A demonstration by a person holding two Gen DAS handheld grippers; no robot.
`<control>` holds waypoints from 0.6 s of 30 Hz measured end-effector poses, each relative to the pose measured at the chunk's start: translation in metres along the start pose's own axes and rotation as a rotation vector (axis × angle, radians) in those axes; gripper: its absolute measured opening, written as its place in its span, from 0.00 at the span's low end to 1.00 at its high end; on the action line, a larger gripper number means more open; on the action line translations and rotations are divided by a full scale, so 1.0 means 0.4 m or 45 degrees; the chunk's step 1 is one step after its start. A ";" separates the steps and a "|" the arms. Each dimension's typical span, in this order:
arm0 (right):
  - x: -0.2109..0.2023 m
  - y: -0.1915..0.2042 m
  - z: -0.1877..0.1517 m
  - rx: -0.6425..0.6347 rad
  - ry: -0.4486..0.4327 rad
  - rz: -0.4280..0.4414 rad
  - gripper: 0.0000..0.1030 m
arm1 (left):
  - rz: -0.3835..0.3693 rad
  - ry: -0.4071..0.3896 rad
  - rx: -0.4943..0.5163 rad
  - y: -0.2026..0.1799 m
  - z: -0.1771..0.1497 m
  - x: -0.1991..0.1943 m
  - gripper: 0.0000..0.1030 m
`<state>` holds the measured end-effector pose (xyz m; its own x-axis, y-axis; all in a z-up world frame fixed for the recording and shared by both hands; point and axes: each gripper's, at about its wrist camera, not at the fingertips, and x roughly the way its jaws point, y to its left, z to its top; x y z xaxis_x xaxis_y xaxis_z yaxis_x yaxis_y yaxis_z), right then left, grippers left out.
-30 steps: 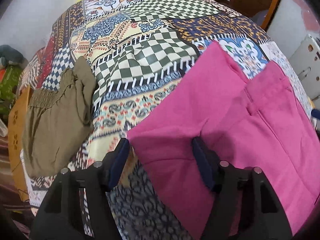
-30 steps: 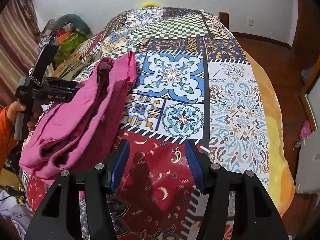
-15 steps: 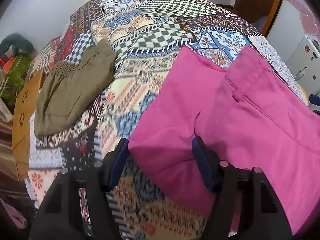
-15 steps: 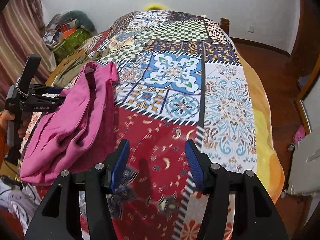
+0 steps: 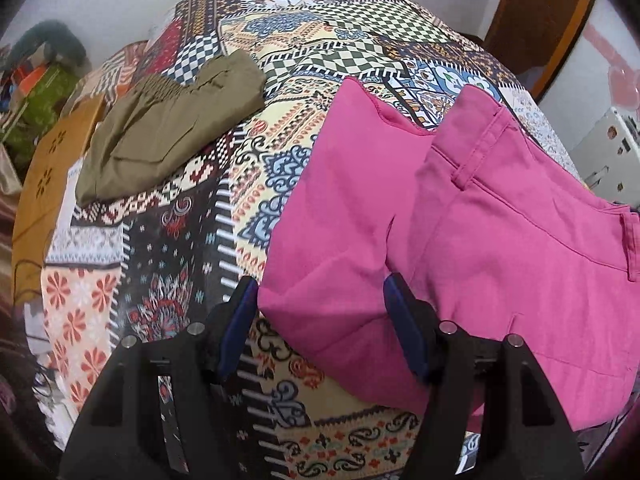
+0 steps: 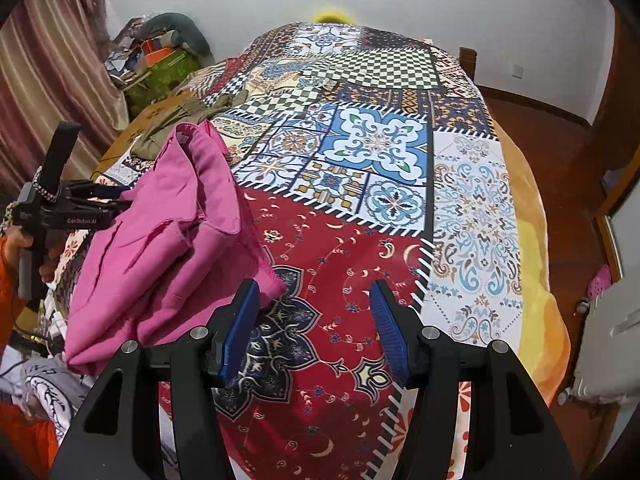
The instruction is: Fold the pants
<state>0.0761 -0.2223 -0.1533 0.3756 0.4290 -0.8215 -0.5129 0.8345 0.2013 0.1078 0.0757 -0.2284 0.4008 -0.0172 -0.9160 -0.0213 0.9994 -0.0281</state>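
Patchwork bedspread (image 6: 376, 148). Pink pants (image 5: 460, 216) bunched at 9 o'clock of right gripper (image 6: 314, 320), long axis 12-to-6. Left gripper (image 5: 320, 312) spread, straddling pants' edge; right spread, empty. Olive garment (image 5: 168, 120) at 11 o'clock.
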 end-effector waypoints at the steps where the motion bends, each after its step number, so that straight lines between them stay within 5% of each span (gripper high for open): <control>1: 0.004 0.004 -0.001 -0.003 0.005 0.010 0.52 | -0.013 0.003 -0.024 0.004 -0.003 0.000 0.64; 9: 0.101 0.091 0.012 -0.119 0.079 0.091 0.52 | -0.028 0.009 -0.055 0.007 -0.008 -0.002 0.64; 18: 0.147 0.060 0.045 -0.130 0.060 0.140 0.51 | -0.050 0.019 -0.108 0.012 0.011 0.014 0.64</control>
<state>0.0999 -0.1708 -0.1871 0.2775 0.4971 -0.8221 -0.6259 0.7427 0.2378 0.1142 0.0807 -0.2318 0.3889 -0.0576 -0.9195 -0.0834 0.9917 -0.0974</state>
